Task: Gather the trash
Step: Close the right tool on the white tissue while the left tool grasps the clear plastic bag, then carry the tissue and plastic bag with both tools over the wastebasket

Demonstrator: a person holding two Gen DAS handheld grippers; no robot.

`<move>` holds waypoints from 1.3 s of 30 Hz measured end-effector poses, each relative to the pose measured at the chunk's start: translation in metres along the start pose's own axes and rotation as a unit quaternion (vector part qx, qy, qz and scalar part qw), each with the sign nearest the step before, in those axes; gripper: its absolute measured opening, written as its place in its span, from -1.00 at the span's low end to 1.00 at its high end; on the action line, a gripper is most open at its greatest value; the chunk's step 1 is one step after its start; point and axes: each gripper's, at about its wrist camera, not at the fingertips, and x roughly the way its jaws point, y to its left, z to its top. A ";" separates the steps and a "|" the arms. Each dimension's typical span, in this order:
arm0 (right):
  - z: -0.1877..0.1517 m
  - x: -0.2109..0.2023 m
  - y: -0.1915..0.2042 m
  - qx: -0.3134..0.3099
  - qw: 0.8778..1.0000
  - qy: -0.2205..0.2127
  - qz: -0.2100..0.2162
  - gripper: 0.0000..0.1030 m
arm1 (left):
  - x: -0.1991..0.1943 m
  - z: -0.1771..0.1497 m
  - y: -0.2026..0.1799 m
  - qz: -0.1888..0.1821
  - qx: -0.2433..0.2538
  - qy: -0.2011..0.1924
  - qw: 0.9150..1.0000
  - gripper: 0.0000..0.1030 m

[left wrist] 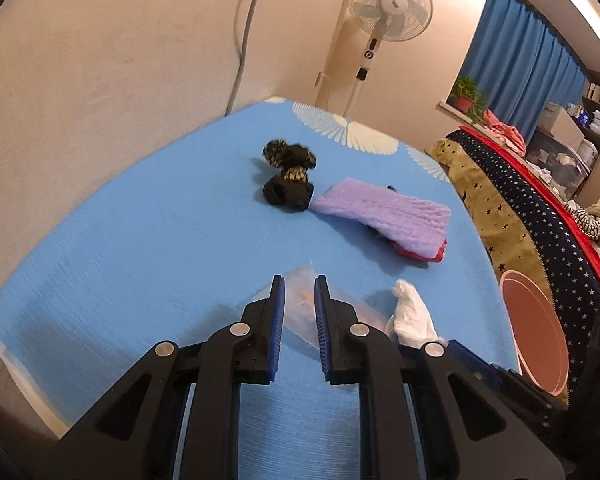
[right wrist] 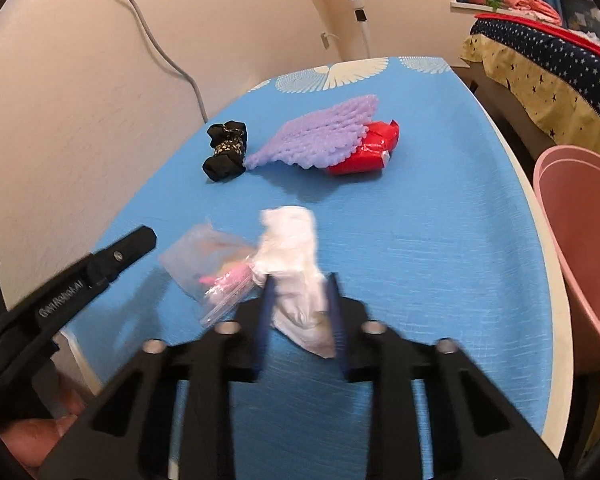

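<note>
A crumpled white tissue (right wrist: 292,248) stands on the blue tablecloth (right wrist: 420,240). Its lower part fills the gap between the blurred fingers of my right gripper (right wrist: 302,296), which is shut on it. Just left of it lies a clear plastic zip bag (right wrist: 208,260) with pink and orange bits inside. In the left wrist view my left gripper (left wrist: 299,284) hovers over that bag (left wrist: 300,312), jaws narrowly apart and not pressing it. The tissue (left wrist: 410,312) is to its right. One left finger (right wrist: 132,248) shows from the side, short of the bag. A pink bin (right wrist: 580,260) stands off the table's right edge.
Further back lie a purple knitted cloth (right wrist: 320,136) over a red packet (right wrist: 364,156), and rolled black socks (right wrist: 226,152). A wall runs along the left. A standing fan (left wrist: 388,4) and a star-patterned bed (left wrist: 520,200) lie beyond. A hand (right wrist: 32,440) shows at lower left.
</note>
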 end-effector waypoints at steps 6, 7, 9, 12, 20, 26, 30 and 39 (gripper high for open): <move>0.009 -0.009 -0.012 0.017 0.999 -0.025 -0.029 -0.94 | 0.011 -0.004 0.010 0.006 -0.034 0.018 0.999 0.02; 0.009 -0.009 -0.016 0.021 0.999 -0.023 -0.032 -0.93 | 0.013 -0.005 0.011 0.005 -0.038 0.022 0.999 0.02; 0.009 -0.007 -0.018 0.021 0.999 -0.020 -0.033 -0.93 | 0.018 -0.006 0.012 0.008 -0.045 0.034 0.998 0.02; 0.008 -0.008 -0.020 0.016 0.999 -0.023 -0.043 -0.93 | 0.025 -0.008 0.015 0.001 -0.060 0.043 0.997 0.02; 0.006 -0.009 -0.026 0.017 0.998 -0.023 -0.049 -0.93 | 0.033 -0.007 0.006 -0.034 -0.067 0.046 0.996 -0.19; 0.007 -0.013 -0.027 0.017 0.998 -0.029 -0.057 -0.94 | 0.030 -0.003 -0.003 -0.046 -0.056 0.038 0.997 -0.60; 0.007 -0.019 -0.031 0.020 0.997 -0.033 -0.065 -0.94 | 0.025 0.001 -0.012 -0.051 -0.034 0.028 0.998 -0.89; 0.010 -0.043 -0.038 0.028 0.994 -0.055 -0.086 -0.94 | 0.007 0.009 -0.028 -0.065 0.003 0.000 0.998 -0.94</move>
